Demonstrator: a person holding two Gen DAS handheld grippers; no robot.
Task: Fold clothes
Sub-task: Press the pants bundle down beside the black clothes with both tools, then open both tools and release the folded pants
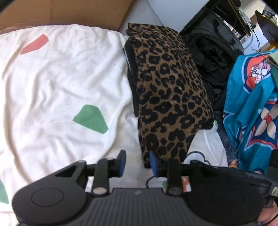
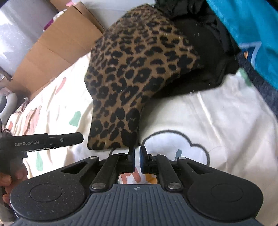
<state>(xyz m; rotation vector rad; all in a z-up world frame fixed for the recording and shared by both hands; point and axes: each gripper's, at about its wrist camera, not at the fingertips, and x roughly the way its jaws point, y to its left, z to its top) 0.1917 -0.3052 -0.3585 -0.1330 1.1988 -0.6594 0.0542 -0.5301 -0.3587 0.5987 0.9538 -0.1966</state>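
A folded leopard-print garment (image 1: pixel 170 90) (image 2: pixel 135 73) lies on top of a folded black garment (image 1: pixel 132 73) (image 2: pixel 208 73) on a white sheet with coloured patches (image 1: pixel 52 87) (image 2: pixel 217 121). My left gripper (image 1: pixel 137 157) is open just short of the leopard garment's near end, with only the sheet showing between its blue pads. My right gripper (image 2: pixel 137 151) is shut at the near edge of that same end, with no cloth between its pads. In the right wrist view, the left gripper's finger (image 2: pixel 52 139) pokes in from the left, beside the garment.
A teal patterned cloth (image 1: pixel 252 104) (image 2: pixel 243 26) is heaped to the right of the stack. Crumpled black clothes (image 1: pixel 212 57) lie behind it. A cardboard box (image 1: pixel 69 12) (image 2: pixel 57 52) stands at the sheet's far edge. A hand (image 2: pixel 7 180) holds the left gripper.
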